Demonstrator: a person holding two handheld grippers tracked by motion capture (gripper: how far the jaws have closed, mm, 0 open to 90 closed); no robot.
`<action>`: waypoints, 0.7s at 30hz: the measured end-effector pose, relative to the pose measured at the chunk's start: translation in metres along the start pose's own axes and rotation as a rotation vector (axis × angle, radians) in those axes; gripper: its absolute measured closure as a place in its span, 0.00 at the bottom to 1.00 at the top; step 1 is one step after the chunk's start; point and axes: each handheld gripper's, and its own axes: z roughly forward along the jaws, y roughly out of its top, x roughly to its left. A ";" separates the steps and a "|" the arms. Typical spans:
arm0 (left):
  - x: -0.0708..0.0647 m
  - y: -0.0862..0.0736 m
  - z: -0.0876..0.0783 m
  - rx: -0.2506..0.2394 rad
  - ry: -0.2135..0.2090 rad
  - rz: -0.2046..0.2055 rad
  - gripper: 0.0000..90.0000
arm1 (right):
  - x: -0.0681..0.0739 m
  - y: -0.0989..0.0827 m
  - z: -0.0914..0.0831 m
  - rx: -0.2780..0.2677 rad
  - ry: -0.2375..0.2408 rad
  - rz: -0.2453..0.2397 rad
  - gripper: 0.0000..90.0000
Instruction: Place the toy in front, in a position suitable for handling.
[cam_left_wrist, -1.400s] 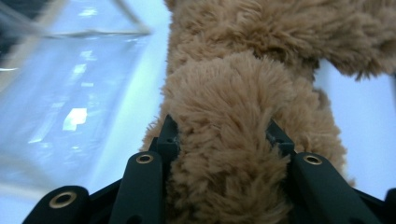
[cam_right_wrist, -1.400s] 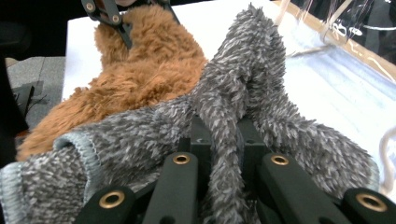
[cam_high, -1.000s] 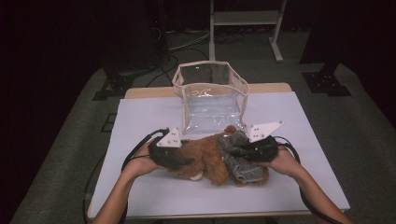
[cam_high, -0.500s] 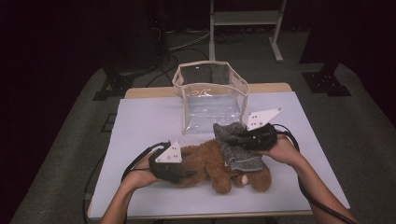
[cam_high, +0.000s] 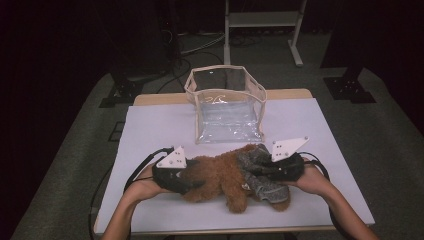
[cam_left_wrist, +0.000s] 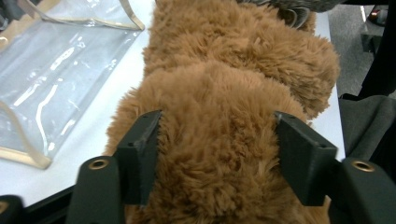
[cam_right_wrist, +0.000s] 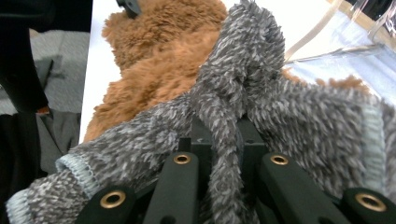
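Observation:
A brown plush bear (cam_high: 220, 175) lies across the front of the white table (cam_high: 150, 125), with a grey fuzzy garment (cam_high: 262, 185) over its right end. My left gripper (cam_high: 197, 185) comes in from the left. Its jaws stand on either side of the bear's body (cam_left_wrist: 233, 60) and press into the fur; they have just been opening a little with the bear still between them. My right gripper (cam_high: 260, 172) is shut on a fold of the grey garment (cam_right_wrist: 303, 121), which bunches up between its jaws (cam_right_wrist: 219, 135). The brown fur (cam_right_wrist: 154, 60) shows beyond it.
A clear plastic bag (cam_high: 227, 107) with beige trim stands upright and open at the back middle of the table, just behind the bear; it also shows at the left gripper view's left (cam_left_wrist: 60, 60). A metal stand (cam_high: 260, 20) and dark floor lie beyond.
The right gripper lifted the grey garment toward the bag, then came back down to the right end of the bear. The left hand drew slightly toward the front edge.

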 end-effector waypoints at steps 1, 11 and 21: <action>0.000 0.000 0.000 0.000 0.000 0.000 0.44 | 0.000 0.000 0.000 0.000 0.000 0.000 0.90; -0.003 0.003 0.007 0.031 -0.016 0.039 0.46 | 0.014 0.038 0.031 0.022 0.005 -0.130 0.90; -0.004 0.001 0.008 0.006 -0.020 0.049 0.46 | 0.011 -0.052 -0.032 -0.008 -0.044 0.085 0.89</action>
